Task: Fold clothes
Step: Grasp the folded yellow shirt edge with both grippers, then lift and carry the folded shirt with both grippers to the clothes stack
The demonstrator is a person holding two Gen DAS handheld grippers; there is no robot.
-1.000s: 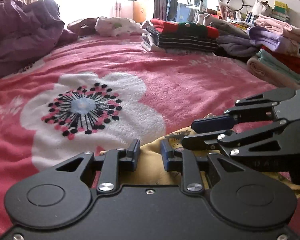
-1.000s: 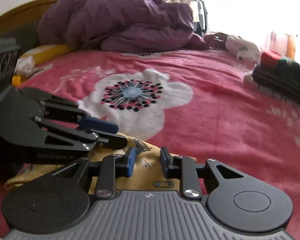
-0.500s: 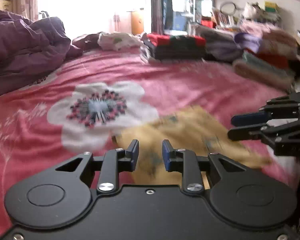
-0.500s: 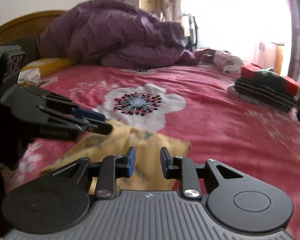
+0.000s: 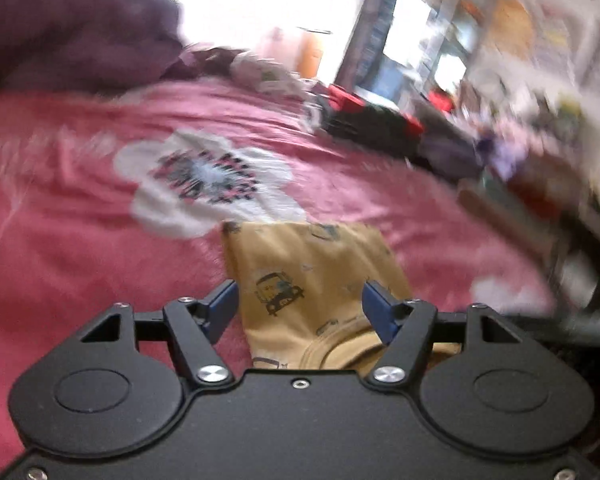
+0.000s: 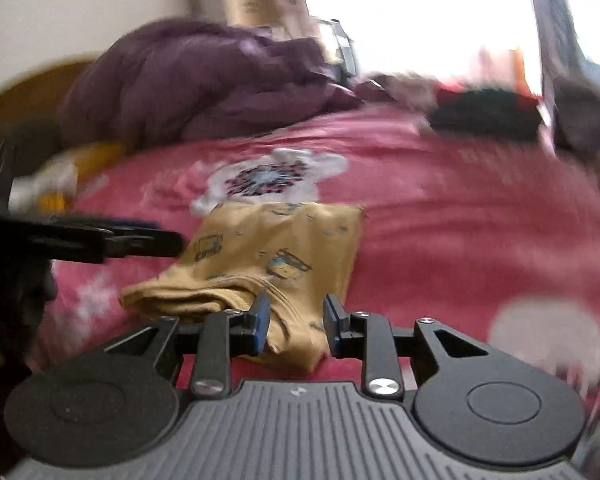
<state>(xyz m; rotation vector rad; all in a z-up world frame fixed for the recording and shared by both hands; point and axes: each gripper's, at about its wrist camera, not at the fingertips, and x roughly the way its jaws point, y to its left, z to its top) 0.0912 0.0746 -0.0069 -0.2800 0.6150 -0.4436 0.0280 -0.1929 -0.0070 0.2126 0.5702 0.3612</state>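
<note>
My left gripper (image 5: 300, 300) stands wide open, its blue pads spread to either side of the folded yellow shirt (image 5: 312, 276), clasping nothing. My right gripper (image 6: 296, 320) is parted less widely, empty too, with the shirt's near edge showing between its fingers; whether they touch the cloth I cannot tell. The shirt, printed with small vans, lies flat on the pink blanket (image 5: 80, 248), just this side of the blanket's big white flower (image 5: 208, 184). Beyond the flower sit a stack of folded clothes (image 5: 372, 120) and a rumpled purple duvet (image 6: 188, 84). Everything far off is blurred.
</note>
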